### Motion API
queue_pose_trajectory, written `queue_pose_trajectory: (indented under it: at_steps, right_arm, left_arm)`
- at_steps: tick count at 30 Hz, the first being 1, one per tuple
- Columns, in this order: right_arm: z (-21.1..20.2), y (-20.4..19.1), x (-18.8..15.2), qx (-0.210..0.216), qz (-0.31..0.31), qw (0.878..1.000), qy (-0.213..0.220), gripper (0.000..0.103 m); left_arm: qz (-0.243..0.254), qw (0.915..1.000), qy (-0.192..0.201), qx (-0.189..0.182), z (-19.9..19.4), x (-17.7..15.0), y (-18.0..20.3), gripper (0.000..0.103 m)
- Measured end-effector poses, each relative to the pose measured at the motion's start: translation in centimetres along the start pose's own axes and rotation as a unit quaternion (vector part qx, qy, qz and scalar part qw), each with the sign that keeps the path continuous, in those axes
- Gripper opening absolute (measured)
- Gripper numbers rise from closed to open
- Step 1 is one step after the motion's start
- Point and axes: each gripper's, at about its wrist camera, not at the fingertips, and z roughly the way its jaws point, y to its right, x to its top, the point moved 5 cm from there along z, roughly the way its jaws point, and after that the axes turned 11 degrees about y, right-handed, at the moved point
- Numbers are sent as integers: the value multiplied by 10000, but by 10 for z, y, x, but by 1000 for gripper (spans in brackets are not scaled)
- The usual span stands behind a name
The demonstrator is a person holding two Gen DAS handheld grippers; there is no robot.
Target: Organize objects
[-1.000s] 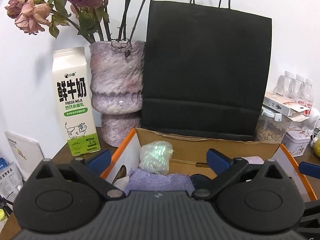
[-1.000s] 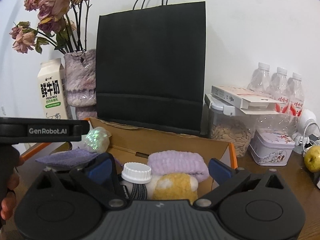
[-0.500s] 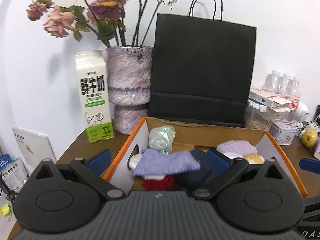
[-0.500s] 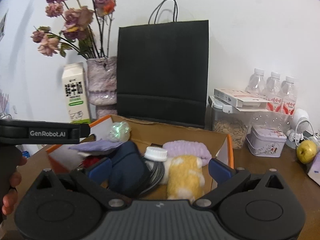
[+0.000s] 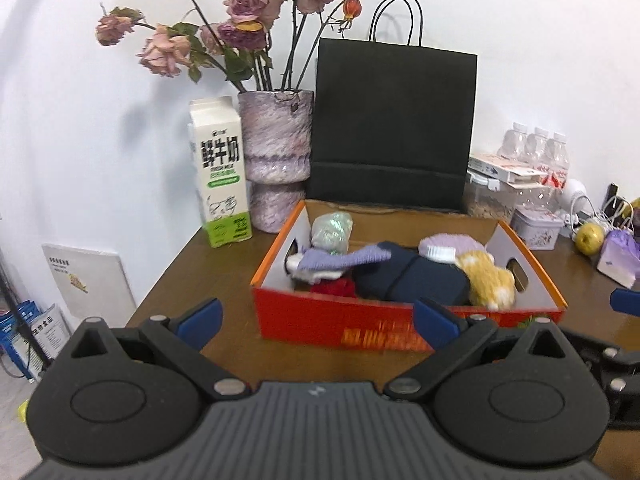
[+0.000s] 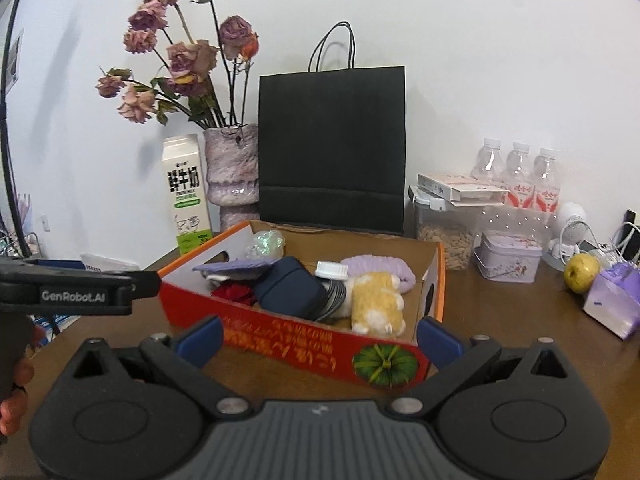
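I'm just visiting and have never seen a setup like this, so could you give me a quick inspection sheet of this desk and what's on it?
Surface: brown wooden table, bare in front of the box.
Job's things: open red cardboard box holding a navy pouch, yellow plush, lilac knit, white-capped bottle, red item, iridescent bundle.
Clutter: milk carton, vase of dried roses, black paper bag, seed jar, three water bottles, tin, apple.
Grippers: left gripper and right gripper both open, empty, short of the box.
Cables: white leads at far right.
Surroundings: white wall.
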Motion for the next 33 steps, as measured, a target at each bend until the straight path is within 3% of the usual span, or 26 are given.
queue_pose_trajectory:
  at_steps: [17,25,33]
  right_arm:
    - [-119,-32,-30,64,78,9999,-42,103]
    - [-148,-38,-36,73,73,9999,-39,103]
    - [-150,-37,-37,66,86,9999,-46,103]
  left_arm:
    - [16,9993,-377,5,-120,-56,-15,103]
    - [-23,9990,-442,13,-149,-66,-17,103]
    - [-7,9992,-406,27,-152,-62,-14,103]
